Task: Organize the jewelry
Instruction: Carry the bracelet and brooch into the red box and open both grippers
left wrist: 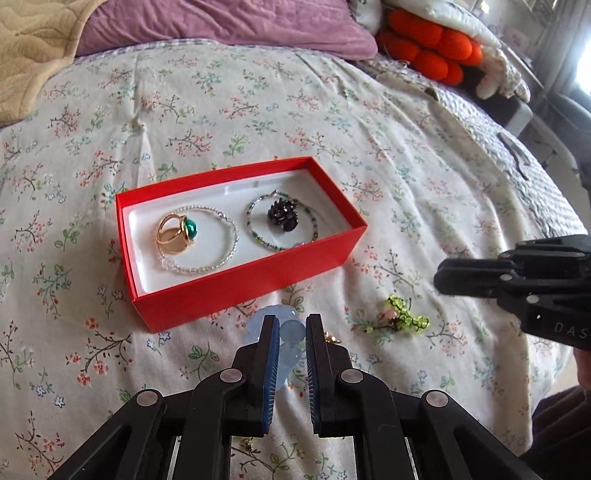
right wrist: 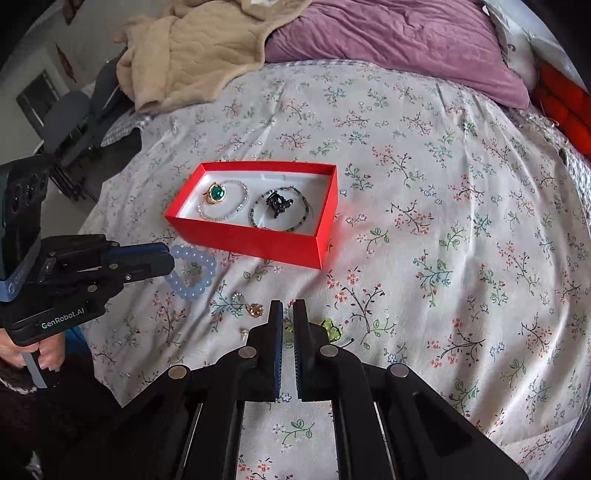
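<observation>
A red box (left wrist: 236, 291) with a white lining lies open on the floral bedspread; it also shows in the right wrist view (right wrist: 273, 242). It holds a gold ring with a green stone (left wrist: 184, 230), a clear bead bracelet (left wrist: 225, 258), a dark bead bracelet (left wrist: 258, 240) and a black flower piece (left wrist: 284, 216). My left gripper (left wrist: 291, 332) is shut on a pale blue bead bracelet (right wrist: 195, 273), just in front of the box. My right gripper (right wrist: 288, 314) is nearly closed and empty, above a green bead piece (left wrist: 402, 314).
Small gold earrings (right wrist: 255, 309) and a tiny charm (right wrist: 243, 331) lie on the bedspread between the grippers. A purple pillow (right wrist: 388, 33), a beige blanket (right wrist: 184, 48) and an orange cushion (left wrist: 428, 48) lie at the far side of the bed.
</observation>
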`<state>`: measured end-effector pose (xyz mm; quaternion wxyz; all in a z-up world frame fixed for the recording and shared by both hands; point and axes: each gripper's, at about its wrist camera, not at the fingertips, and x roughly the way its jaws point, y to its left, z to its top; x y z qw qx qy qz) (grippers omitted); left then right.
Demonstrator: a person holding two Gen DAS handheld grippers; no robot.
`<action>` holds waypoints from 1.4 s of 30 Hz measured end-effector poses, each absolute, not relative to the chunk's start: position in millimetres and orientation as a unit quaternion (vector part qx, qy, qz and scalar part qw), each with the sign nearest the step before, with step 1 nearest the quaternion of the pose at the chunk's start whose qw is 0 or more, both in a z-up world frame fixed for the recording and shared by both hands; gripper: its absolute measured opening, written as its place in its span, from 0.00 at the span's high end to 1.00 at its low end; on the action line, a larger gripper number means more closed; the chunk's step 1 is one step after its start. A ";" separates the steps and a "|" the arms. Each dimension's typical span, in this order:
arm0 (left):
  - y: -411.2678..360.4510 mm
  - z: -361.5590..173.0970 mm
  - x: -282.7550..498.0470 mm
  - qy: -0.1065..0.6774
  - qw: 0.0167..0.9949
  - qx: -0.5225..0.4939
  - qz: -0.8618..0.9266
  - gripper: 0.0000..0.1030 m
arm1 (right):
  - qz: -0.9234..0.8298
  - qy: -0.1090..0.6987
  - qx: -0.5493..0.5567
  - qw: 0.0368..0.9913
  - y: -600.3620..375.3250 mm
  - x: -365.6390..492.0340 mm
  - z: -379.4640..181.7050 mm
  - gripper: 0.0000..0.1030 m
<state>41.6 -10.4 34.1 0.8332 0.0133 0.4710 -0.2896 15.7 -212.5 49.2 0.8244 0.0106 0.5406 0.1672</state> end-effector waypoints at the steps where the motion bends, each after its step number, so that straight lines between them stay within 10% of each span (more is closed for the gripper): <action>1: -11.1 34.2 41.3 0.471 0.833 0.014 -0.290 0.92 | 0.168 0.548 0.008 0.819 -212.1 15.9 44.1 0.93; 3: -11.2 32.7 41.3 0.473 0.832 0.017 -0.291 0.92 | 0.169 0.568 -0.010 0.806 -209.3 16.0 29.4 0.89; 7: -9.1 26.5 41.4 0.481 0.830 0.023 -0.283 0.92 | 0.151 0.597 -0.048 0.787 -205.6 15.5 0.0 0.45; 14: -3.0 24.4 43.9 0.488 0.829 0.017 -0.275 0.92 | 0.138 0.617 -0.076 0.771 -196.3 19.0 -34.0 0.46; 18: -2.7 27.0 42.8 0.486 0.829 0.017 -0.275 0.92 | 0.137 0.608 -0.083 0.778 -194.4 17.0 -31.0 0.89; 42: 0.7 77.5 69.7 0.436 0.855 -0.048 -0.276 0.92 | 0.173 0.534 0.040 0.827 -188.0 41.0 62.1 0.91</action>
